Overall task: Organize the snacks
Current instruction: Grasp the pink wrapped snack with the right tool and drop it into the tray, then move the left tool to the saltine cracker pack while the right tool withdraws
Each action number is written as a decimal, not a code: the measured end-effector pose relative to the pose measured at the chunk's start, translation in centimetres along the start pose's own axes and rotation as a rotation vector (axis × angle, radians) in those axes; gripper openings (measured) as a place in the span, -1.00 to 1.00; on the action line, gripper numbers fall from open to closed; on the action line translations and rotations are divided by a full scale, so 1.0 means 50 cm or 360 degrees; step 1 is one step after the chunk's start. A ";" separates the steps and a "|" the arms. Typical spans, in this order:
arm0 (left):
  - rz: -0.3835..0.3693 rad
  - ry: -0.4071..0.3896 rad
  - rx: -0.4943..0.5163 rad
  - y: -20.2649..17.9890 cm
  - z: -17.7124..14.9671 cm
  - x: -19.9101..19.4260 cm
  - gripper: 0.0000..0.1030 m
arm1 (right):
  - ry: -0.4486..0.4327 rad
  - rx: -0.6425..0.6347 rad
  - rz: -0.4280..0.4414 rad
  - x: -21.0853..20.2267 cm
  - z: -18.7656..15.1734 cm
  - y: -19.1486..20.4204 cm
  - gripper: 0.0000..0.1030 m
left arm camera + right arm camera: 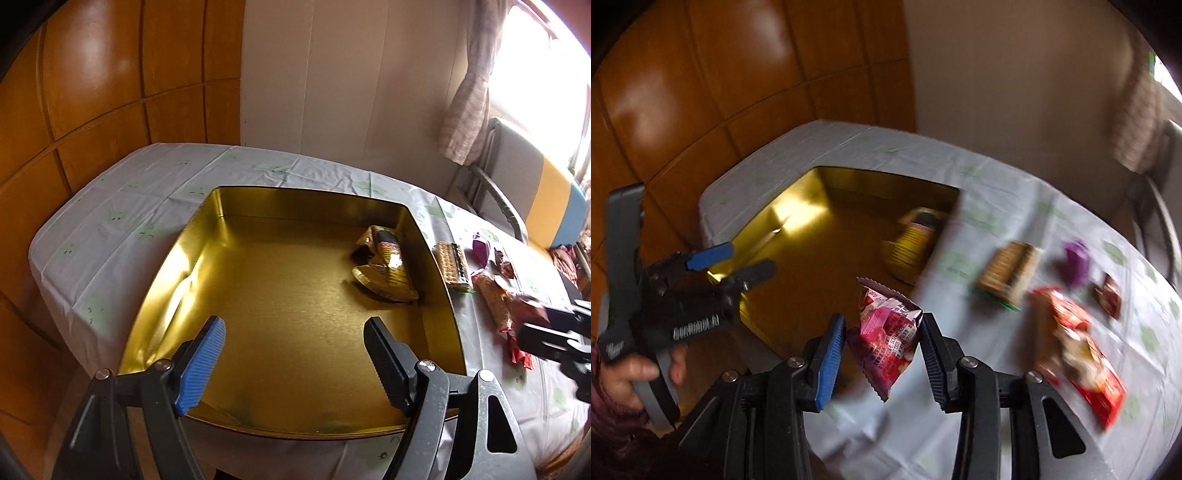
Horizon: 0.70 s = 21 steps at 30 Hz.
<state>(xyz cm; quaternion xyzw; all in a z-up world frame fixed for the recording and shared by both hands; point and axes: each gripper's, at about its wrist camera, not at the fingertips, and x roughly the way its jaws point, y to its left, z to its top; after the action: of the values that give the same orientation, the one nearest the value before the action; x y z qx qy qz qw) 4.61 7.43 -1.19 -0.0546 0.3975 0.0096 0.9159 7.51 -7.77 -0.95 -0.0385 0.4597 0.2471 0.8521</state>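
Orange wood panelling (92, 74) backs the cloth-covered counter (110, 206). The left tool (295, 332) hangs spread wide over the gold tin (177, 258), which holds one yellow packet (388, 269). The right tool (882, 332) grips a pink snack packet (886, 332). Loose snacks (452, 266) lie rightward, near the curtained window (469, 103).

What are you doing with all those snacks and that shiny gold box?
A person is sorting snacks into the gold tin with a hand-held gripper in each hand. The right hand-held gripper holds a pink snack packet above the table near the tin. The left hand-held gripper hangs open and empty over the tin. One yellow packet already lies inside. A cracker pack, a purple sweet and red packets still wait on the tablecloth.
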 end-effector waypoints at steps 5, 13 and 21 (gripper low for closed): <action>0.0007 0.0013 -0.0029 0.020 -0.007 -0.001 0.51 | 0.0073 0.0000 -0.0005 0.069 0.024 0.019 -0.11; 0.0021 0.0035 -0.0022 0.024 -0.019 0.010 0.51 | 0.0009 0.0089 0.0015 0.058 0.003 -0.001 0.24; 0.0008 0.0014 0.0091 -0.014 -0.020 0.000 0.51 | -0.0078 0.0123 -0.0120 -0.001 -0.030 -0.054 0.25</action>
<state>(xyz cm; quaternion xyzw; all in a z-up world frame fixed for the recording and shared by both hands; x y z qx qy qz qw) 3.91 6.62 -1.83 -0.0275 0.4017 0.0004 0.9154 7.61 -10.60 -2.20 -0.0168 0.4461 0.1977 0.8727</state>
